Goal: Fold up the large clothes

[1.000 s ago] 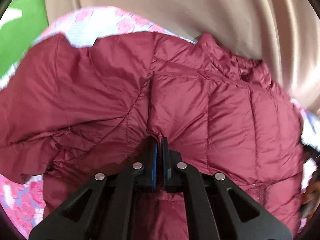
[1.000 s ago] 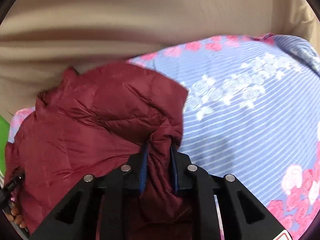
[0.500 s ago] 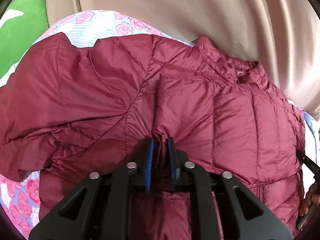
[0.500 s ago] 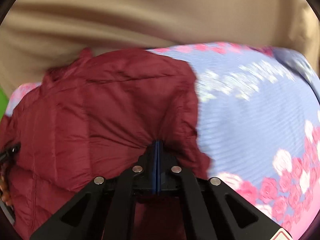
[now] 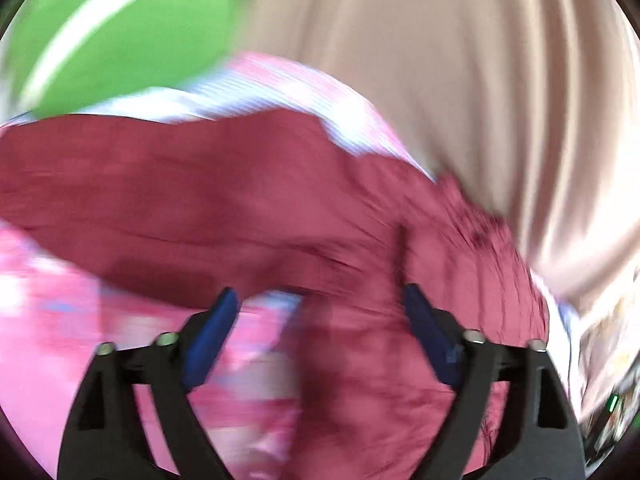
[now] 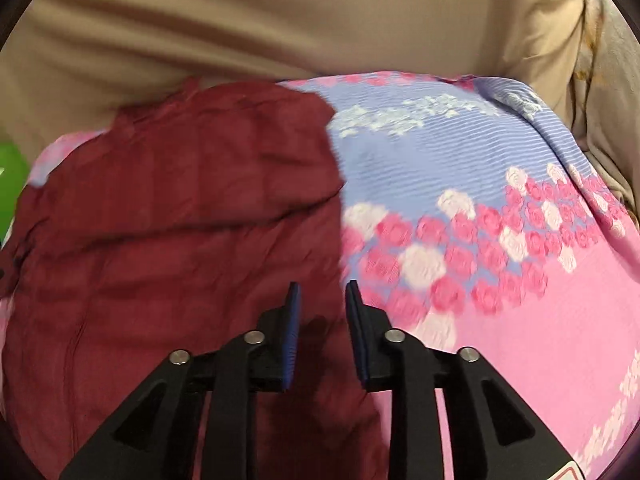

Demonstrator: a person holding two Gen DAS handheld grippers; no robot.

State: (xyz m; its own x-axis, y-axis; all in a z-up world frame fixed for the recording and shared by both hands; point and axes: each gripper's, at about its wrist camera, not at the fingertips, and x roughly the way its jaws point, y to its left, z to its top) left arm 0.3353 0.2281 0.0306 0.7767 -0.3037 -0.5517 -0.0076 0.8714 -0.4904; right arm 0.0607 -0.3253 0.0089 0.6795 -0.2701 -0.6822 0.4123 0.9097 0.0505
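Note:
A maroon quilted puffer jacket (image 5: 248,200) lies on a bed with a floral pink and blue sheet (image 6: 460,184). In the blurred left wrist view my left gripper (image 5: 316,304) is wide open and empty, just above the jacket's near edge. In the right wrist view the jacket (image 6: 180,220) fills the left half. My right gripper (image 6: 320,300) is partly open and empty over the jacket's right edge, where it meets the sheet.
A beige curtain (image 6: 280,20) hangs behind the bed and also shows in the left wrist view (image 5: 460,60). A green pillow (image 5: 120,28) lies at the far left of the bed. Bare sheet (image 6: 520,320) stretches right of the jacket.
Both grippers have opened and let go of the jacket. The left gripper swung left and is moving fast. The right gripper has pulled back a little.

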